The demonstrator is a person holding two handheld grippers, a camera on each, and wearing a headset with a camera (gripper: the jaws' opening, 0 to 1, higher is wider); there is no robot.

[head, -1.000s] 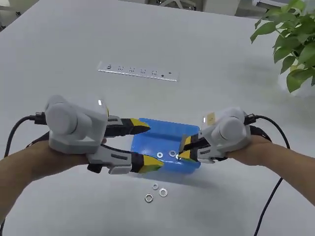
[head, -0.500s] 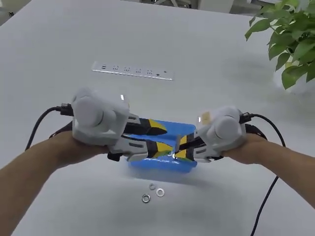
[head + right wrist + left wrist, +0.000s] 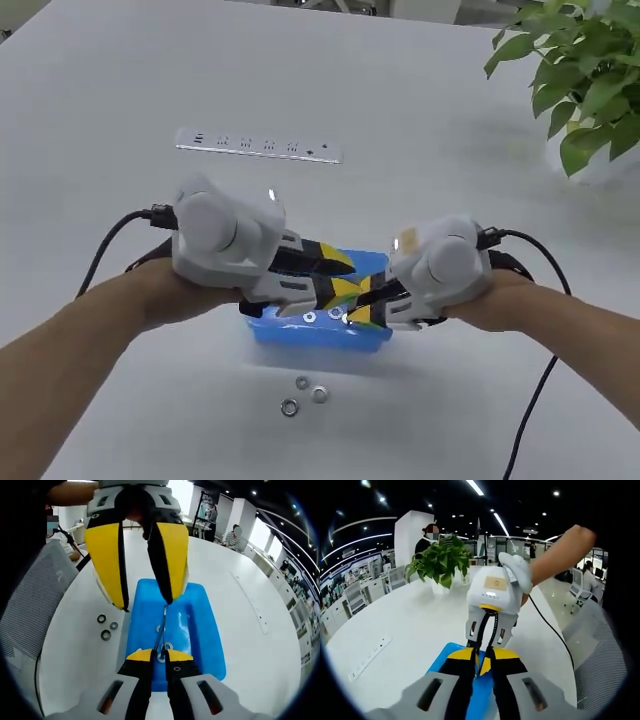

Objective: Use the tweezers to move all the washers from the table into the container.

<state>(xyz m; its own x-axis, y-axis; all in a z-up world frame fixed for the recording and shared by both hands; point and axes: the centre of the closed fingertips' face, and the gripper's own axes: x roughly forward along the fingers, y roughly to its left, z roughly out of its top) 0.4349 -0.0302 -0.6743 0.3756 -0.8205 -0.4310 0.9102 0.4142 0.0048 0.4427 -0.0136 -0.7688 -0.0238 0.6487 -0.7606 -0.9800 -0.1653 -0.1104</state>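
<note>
Three small silver ring washers (image 3: 320,394) lie close together on the white table (image 3: 120,100), just in front of the blue plastic box-shaped container (image 3: 300,335). More washers like them lie inside the container, on its floor. From my head view I count two in there.

My right claw (image 3: 159,653) is squeezed tight on the thin metal tweezers (image 3: 163,625). The tweezers stick out from between its two yellow tips and point along over the inside of the container. Their far end is very thin, and I cannot tell if a washer is pinched in it.

My left claw (image 3: 145,604) faces my right claw, tip to tip, over the container. Its two yellow and black tips are apart, with nothing between them. One tip is right beside the far end of the tweezers, and I cannot tell if they touch.

Farther away on the table lies a long white power strip (image 3: 258,147). A green leafy plant (image 3: 575,70) stands off to my right.
</note>
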